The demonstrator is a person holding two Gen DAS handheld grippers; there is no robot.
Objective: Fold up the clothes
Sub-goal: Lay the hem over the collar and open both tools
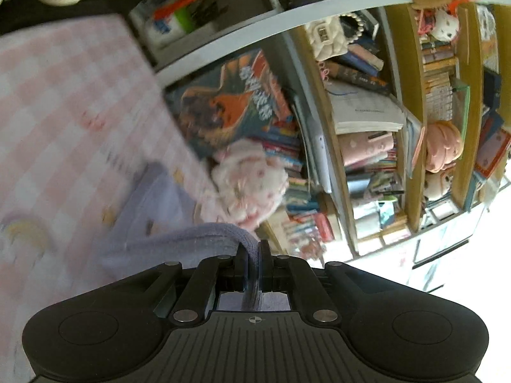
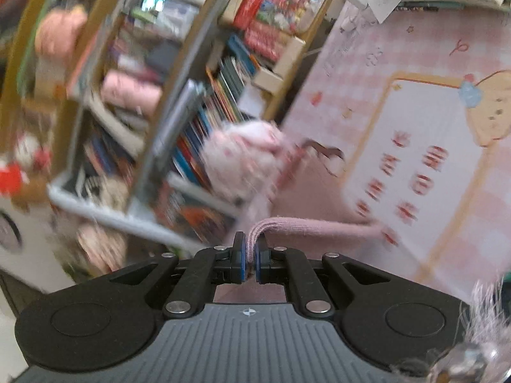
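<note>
Left gripper (image 1: 252, 263): jaws clenched on a fold of knit garment (image 1: 179, 239). Fabric looks lavender in the left wrist view, ribbed or terry texture, thick rolled edge passing between the two pads and continuing down behind them. The rest of the cloth trails off to the left and lies on the pink checked mat (image 1: 64, 102), near the mat's edge that faces the bookshelf (image 1: 367, 121).

Right gripper (image 2: 250, 257): jaws also clenched, on a narrow band of knit cloth (image 2: 306, 225) that reads dusty pink here. The band arches up out of the pads and runs to the right, low over the mat (image 2: 399, 48), toward the printed panel with the toast figure.

Whether both views show one garment or two, cannot tell; colours differ between cameras.

Count: two grippers, both gripping fabric. One fluffy pink-and-white plush (image 1: 252, 182) beside the mat edge, against the lower row of books; the same plush (image 2: 246, 159) shows in the right wrist view. One bookshelf, several compartments, packed with books and soft toys. Both views motion-blurred.
</note>
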